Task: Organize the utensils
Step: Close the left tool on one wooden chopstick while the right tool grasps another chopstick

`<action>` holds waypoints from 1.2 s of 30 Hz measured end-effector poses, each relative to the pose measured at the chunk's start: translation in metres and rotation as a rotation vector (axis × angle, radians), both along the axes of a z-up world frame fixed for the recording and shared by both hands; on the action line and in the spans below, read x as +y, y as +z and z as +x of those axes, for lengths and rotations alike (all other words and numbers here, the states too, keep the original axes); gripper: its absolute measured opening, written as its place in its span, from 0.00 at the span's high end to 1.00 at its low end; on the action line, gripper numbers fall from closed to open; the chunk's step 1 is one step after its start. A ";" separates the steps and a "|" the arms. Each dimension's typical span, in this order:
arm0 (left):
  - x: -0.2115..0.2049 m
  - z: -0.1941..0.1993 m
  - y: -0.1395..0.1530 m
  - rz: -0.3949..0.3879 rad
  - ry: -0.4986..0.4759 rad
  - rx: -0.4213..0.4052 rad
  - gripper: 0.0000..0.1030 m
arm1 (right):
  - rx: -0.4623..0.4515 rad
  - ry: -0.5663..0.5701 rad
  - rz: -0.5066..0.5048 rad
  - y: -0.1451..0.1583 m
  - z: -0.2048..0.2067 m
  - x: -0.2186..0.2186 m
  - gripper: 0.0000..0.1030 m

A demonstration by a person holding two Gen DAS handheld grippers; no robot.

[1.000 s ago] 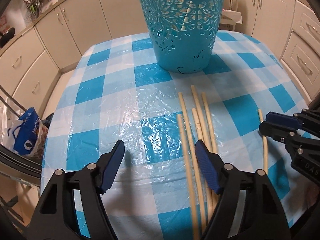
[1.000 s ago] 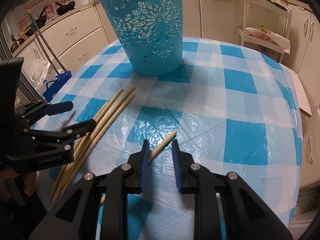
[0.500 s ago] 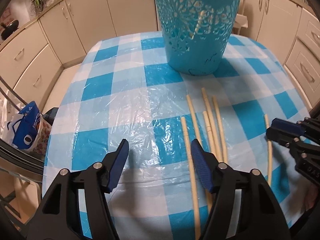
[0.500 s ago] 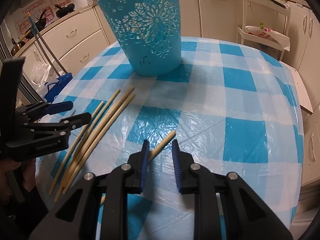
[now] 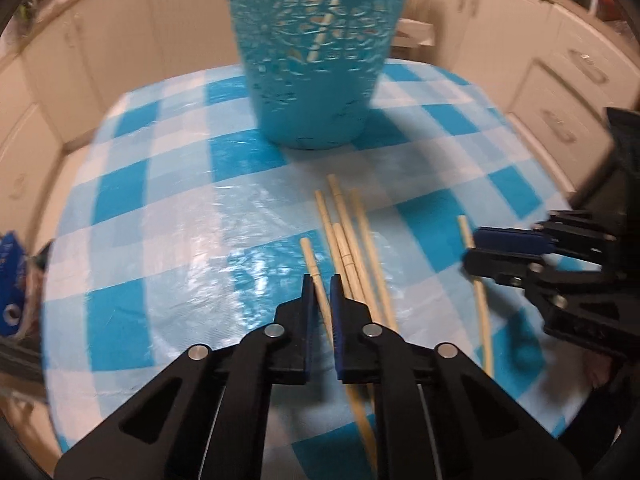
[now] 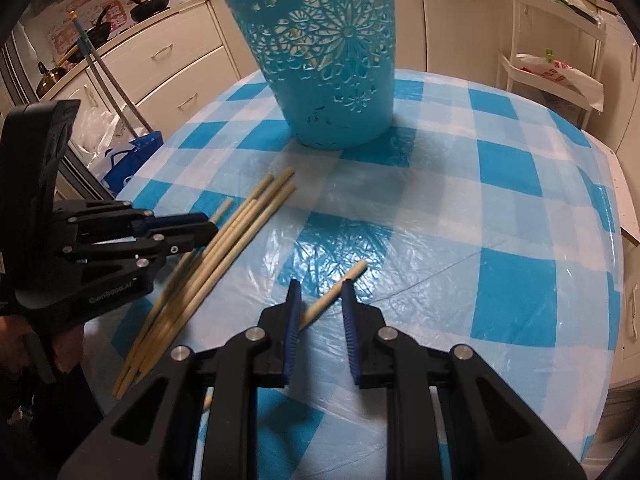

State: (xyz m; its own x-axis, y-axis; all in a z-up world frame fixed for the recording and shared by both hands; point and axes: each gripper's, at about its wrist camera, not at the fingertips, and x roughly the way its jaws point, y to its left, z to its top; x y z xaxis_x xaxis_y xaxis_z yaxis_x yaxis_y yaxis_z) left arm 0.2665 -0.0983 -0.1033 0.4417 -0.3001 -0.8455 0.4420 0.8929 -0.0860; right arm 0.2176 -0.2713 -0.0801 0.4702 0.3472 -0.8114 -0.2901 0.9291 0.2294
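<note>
The chopsticks lie on the checked tablecloth in a loose bundle just ahead of the left gripper, their far ends pointing toward the blue basket. The leftmost chopstick of the bundle runs straight between this gripper's blue pads, and the jaws have closed to a narrow slit around it; the left wrist view is blurred, so whether the pads truly pinch it or only flank it is hard to make out. The near ends of the bundle pass under the gripper's black body and are hidden there.

A separate single chopstick lies apart, to the right of the bundle. It crosses slantwise between the fingers of the right gripper, its tip jutting past the right pad and its rear end lost beneath the left finger. These jaws are closing, yet a clear gap shows beside the stick; it rests on the cloth, touching the left pad at most.

Beyond both grippers the basket stands upright on the table, its rim cut off at the top of the left wrist view. Through its cut-out pattern a pale stick shows inside, only in fragments.

At the left edge of the right wrist view a hand grips the left tool's handle, mostly in shadow.
</note>
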 end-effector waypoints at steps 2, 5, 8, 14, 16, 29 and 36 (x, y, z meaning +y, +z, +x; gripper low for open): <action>-0.003 -0.001 0.000 0.025 -0.046 -0.012 0.94 | 0.011 -0.008 0.003 0.000 -0.001 -0.003 0.81; -0.010 -0.002 0.001 0.078 -0.099 -0.027 0.95 | 0.010 -0.003 -0.001 0.000 -0.001 -0.004 0.85; -0.012 0.000 0.002 0.122 -0.098 -0.035 0.95 | 0.011 0.031 -0.015 0.001 0.001 -0.001 0.87; -0.009 0.003 0.002 0.170 -0.056 -0.027 0.93 | 0.053 0.033 -0.030 0.003 0.007 -0.005 0.89; -0.013 0.003 0.001 0.216 -0.053 -0.036 0.89 | 0.065 0.030 -0.053 0.003 0.007 -0.002 0.89; -0.003 0.003 0.002 0.199 -0.038 0.009 0.95 | 0.104 0.071 -0.133 0.008 0.008 0.011 0.96; -0.007 0.002 0.001 0.227 -0.047 -0.008 0.94 | 0.122 0.009 -0.096 0.008 0.008 0.011 0.96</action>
State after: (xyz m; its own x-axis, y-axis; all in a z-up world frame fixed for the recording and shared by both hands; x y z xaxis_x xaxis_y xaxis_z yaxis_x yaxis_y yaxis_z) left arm 0.2680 -0.1053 -0.1022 0.4386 -0.1233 -0.8902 0.4837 0.8672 0.1182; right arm 0.2253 -0.2604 -0.0722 0.3634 0.2691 -0.8919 -0.2734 0.9460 0.1741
